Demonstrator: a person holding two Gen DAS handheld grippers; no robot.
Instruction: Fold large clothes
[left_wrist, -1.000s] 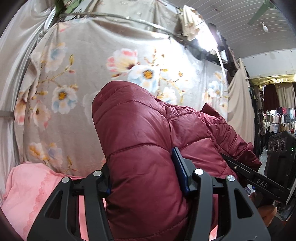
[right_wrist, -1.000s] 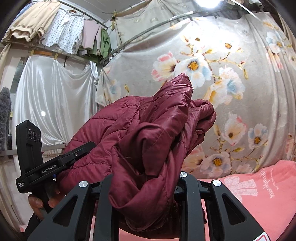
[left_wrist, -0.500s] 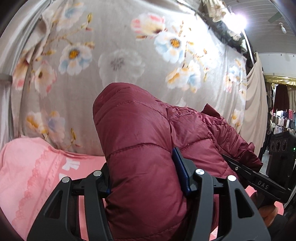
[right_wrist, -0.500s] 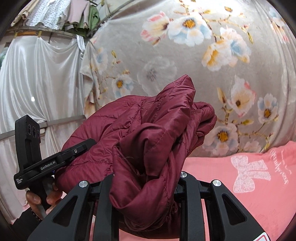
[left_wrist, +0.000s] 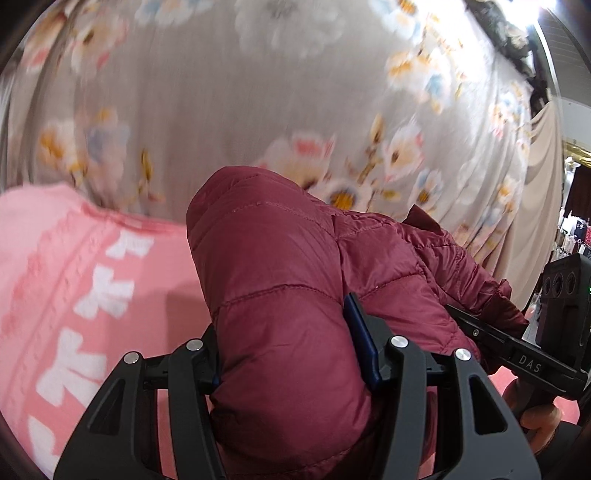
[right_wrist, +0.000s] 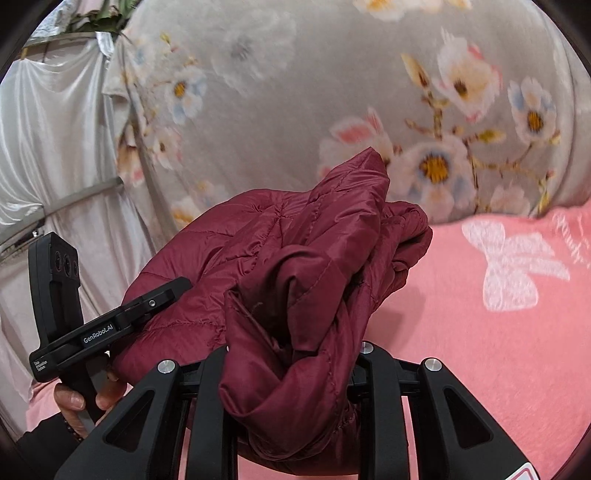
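A maroon quilted puffer jacket (left_wrist: 280, 280) hangs bunched between my two grippers above a pink bed cover (left_wrist: 74, 280). My left gripper (left_wrist: 288, 354) is shut on a thick padded fold of it, which fills the gap between the jaws. In the right wrist view the same jacket (right_wrist: 303, 266) is gathered in crumpled folds, and my right gripper (right_wrist: 291, 354) is shut on that bunch. The other hand-held gripper shows at the edge of each view: the right one (left_wrist: 517, 354) in the left wrist view, the left one (right_wrist: 110, 325) in the right wrist view.
A grey floral sheet (right_wrist: 332, 92) hangs as a backdrop behind the bed. The pink cover with white bow prints (right_wrist: 509, 273) spreads below and to the right. White drapes (right_wrist: 55, 147) hang at the left. A person's hand (right_wrist: 74, 398) grips the left tool's handle.
Both grippers have come down with the jacket: the floral sheet has slid up in both views and much more of the pink cover shows. The grips on the jacket look the same.
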